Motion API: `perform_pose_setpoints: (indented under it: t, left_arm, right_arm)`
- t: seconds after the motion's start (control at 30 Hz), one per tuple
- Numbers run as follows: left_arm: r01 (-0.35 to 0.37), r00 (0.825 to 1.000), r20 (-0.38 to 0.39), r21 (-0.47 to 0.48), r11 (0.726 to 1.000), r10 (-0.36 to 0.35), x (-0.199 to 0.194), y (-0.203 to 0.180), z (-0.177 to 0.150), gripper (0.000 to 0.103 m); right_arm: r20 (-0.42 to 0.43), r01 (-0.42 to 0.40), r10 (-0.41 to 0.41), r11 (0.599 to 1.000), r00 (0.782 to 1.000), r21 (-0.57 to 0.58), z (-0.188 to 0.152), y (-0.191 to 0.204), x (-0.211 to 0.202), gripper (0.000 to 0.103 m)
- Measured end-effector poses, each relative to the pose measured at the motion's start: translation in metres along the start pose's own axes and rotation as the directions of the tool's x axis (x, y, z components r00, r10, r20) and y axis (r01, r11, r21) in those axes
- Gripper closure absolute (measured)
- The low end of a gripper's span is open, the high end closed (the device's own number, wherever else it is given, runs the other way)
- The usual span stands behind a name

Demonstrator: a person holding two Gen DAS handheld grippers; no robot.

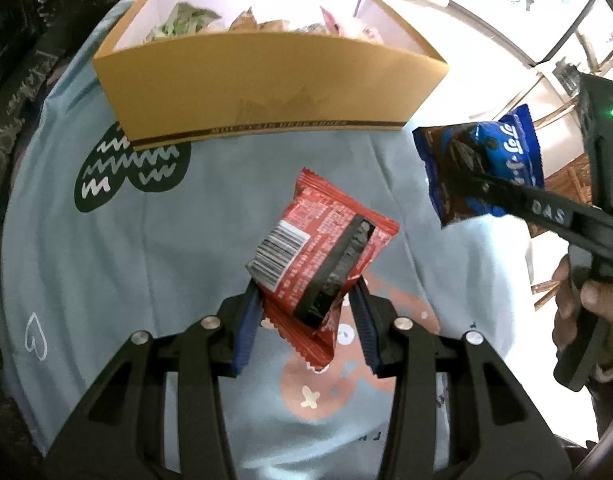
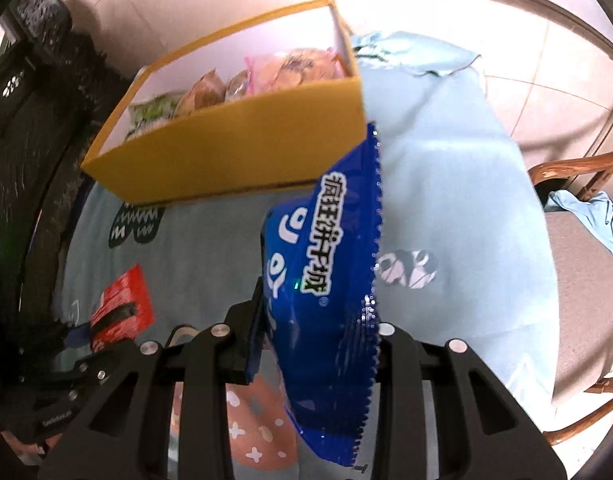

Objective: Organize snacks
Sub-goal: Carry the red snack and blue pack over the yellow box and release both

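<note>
My left gripper (image 1: 306, 300) is shut on a red snack packet (image 1: 322, 252) with a barcode, held above the light blue cloth. It also shows in the right wrist view (image 2: 122, 308) at the lower left. My right gripper (image 2: 318, 320) is shut on a blue cookie packet (image 2: 330, 280) and holds it in the air. In the left wrist view that blue packet (image 1: 482, 164) hangs at the right, level with the near right corner of the yellow cardboard box (image 1: 266, 92). The box (image 2: 234, 152) holds several snack packets.
The light blue tablecloth (image 1: 126, 260) with printed shapes covers the table. A dark carved cabinet (image 2: 22, 120) stands at the left. A wooden chair (image 2: 578, 272) with a blue cloth on it is at the right. Tiled floor lies beyond the table.
</note>
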State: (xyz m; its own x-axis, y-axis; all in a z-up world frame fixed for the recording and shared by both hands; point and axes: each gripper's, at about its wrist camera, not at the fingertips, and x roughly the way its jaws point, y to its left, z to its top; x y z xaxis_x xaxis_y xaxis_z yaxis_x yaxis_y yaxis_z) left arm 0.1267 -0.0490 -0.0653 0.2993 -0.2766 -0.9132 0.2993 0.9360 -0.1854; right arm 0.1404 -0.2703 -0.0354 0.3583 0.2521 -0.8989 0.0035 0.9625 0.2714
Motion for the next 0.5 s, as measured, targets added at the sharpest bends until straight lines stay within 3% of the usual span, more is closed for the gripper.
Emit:
perform_pose_setpoints:
  t: [0.3,0.5]
  left_arm:
    - [0.005,0.999,0.045,-0.011,1.0,-0.005,-0.028,0.0,0.004,0.06]
    - [0.009,0.994,0.11,-0.019,1.0,-0.007,-0.056,0.002,0.028,0.06]
  right_arm:
    - [0.076,-0.033,0.032,0.999,0.997,0.003,0.017,0.005,-0.029,0.07]
    - [0.123,-0.073,0.076,0.997,0.989,-0.028,0.033,0.017,-0.05,0.07]
